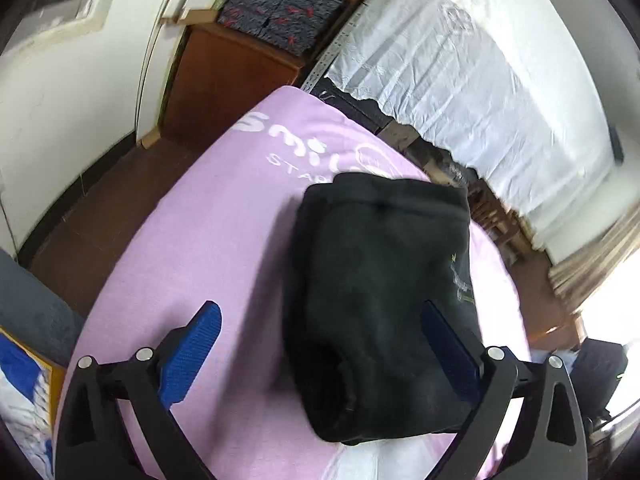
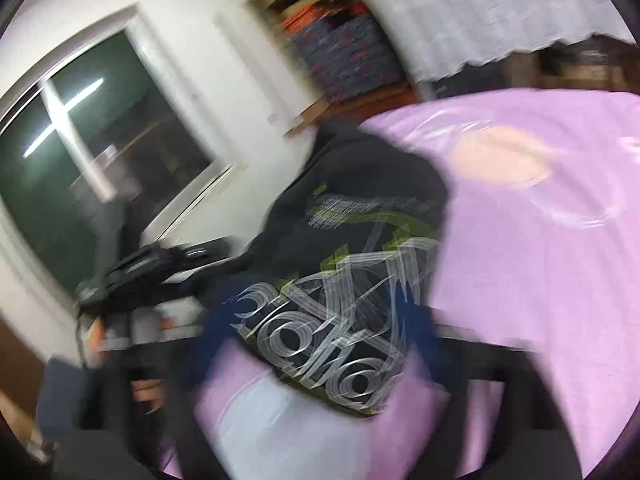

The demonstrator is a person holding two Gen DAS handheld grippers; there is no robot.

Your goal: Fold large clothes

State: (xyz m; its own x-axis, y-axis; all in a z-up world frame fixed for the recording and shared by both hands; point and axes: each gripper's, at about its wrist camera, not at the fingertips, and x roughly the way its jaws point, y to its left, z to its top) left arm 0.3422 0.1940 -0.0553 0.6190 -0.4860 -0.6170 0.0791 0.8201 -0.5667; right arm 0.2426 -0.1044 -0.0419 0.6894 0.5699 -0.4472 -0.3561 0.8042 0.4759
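Blue left fingers (image 1: 200, 344) stand wide apart holding nothing, left gripper (image 1: 320, 344) over the garment (image 1: 380, 300), folded compact mid-sheet (image 1: 192, 240), so I judge folding nearly done; my right gripper (image 2: 320, 344) is too blurred to tell.

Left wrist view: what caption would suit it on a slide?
Open left gripper above a folded black garment lying on a pink sheet.

White walls (image 1: 60, 92); brown floor (image 1: 100, 216); dark window (image 2: 100, 152)
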